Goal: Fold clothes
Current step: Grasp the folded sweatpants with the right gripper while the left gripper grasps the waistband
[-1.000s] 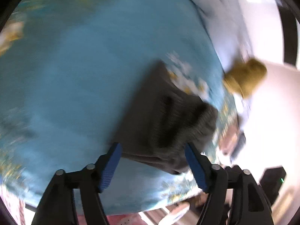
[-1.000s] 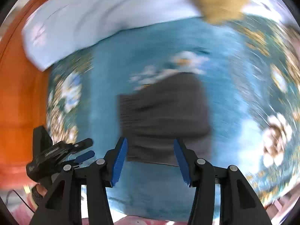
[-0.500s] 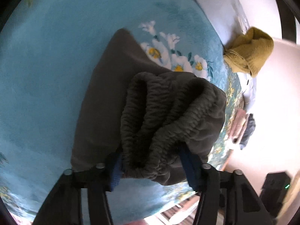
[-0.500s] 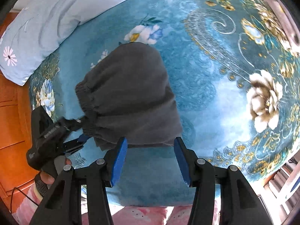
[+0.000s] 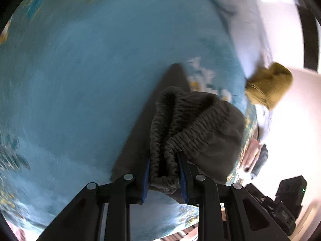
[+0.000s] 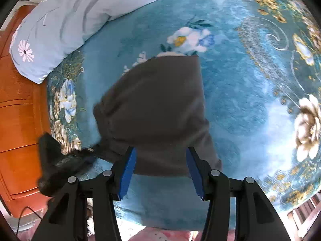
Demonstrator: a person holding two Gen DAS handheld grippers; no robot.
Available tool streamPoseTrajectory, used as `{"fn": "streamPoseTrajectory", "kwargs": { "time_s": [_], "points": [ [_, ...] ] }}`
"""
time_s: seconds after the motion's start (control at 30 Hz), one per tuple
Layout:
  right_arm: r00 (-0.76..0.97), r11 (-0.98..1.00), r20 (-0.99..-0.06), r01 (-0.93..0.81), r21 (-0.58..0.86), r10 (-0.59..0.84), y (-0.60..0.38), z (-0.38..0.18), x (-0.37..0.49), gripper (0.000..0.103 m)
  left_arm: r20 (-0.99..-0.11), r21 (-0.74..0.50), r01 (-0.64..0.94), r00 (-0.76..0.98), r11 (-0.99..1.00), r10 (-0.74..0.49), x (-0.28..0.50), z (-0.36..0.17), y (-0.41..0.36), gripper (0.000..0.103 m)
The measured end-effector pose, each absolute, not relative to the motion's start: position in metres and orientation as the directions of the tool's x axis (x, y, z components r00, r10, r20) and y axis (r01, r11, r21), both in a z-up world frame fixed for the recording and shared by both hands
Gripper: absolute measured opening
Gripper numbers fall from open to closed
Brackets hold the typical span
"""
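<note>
While the left gripper [image 5: 163,172] is pinching the bunched elastic waistband [image 5: 180,118] of the grey shorts [image 6: 156,108], its jaws having just been closing and now pressing the gathered cloth from both sides, the step in hand appears to be taking hold of the garment's two near ends before a fold. The shorts are lying on the teal floral blanket [image 6: 250,100], their far edge resting flat by a white flower and their near part lifting toward the grippers. In the right wrist view the left gripper is showing as a dark blur at the shorts' left corner, so the waistband is sitting at that side. Moving rightward, the right gripper [image 6: 161,170] is standing with its jaws apart, straddling the near hem; the cloth is lying between and beyond the blue pads [image 6: 128,170], which are not pressing on it. The next move, as I judge it, is calling for this gripper to close on that hem so both ends can be carried over together, keeping the layers even. A pale pillow [image 6: 60,20] and a mustard garment [image 5: 268,86] are sitting well apart at the blanket's far edge.
</note>
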State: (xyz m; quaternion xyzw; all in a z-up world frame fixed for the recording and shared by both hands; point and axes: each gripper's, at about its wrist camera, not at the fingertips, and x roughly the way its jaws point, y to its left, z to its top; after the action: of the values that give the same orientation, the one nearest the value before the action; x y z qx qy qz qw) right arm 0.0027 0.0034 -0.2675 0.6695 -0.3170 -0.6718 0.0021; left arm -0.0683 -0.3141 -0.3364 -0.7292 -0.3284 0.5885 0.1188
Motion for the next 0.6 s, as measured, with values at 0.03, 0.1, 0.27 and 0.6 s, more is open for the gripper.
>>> {"fn": "streamPoseTrajectory", "kwargs": {
  "time_s": [0.03,0.1,0.27,0.6],
  "points": [
    [-0.103,-0.800,-0.895,-0.414,0.435,-0.433,0.001,-0.270,0.000,0.053,-0.782,-0.552,0.350,0.099,-0.757,0.615,-0.066,-0.342,-0.316,0.028],
    [-0.087,-0.808,-0.894,-0.396,0.436,-0.439,-0.004,-0.277,-0.006,0.053,-0.793,-0.533,0.347,0.114,-0.772,0.599,-0.062,-0.349,-0.306,0.029],
    [0.026,-0.830,-0.907,-0.415,0.373,-0.420,-0.012,-0.323,-0.013,0.053,-0.804,-0.502,0.338,0.158,-0.796,0.574,-0.062,-0.364,-0.298,0.035],
    [0.118,-0.878,-0.913,-0.349,0.329,-0.389,-0.022,-0.354,-0.026,0.060,-0.797,-0.501,0.306,0.201,-0.810,0.569,-0.065,-0.360,-0.298,0.040]
  ]
}}
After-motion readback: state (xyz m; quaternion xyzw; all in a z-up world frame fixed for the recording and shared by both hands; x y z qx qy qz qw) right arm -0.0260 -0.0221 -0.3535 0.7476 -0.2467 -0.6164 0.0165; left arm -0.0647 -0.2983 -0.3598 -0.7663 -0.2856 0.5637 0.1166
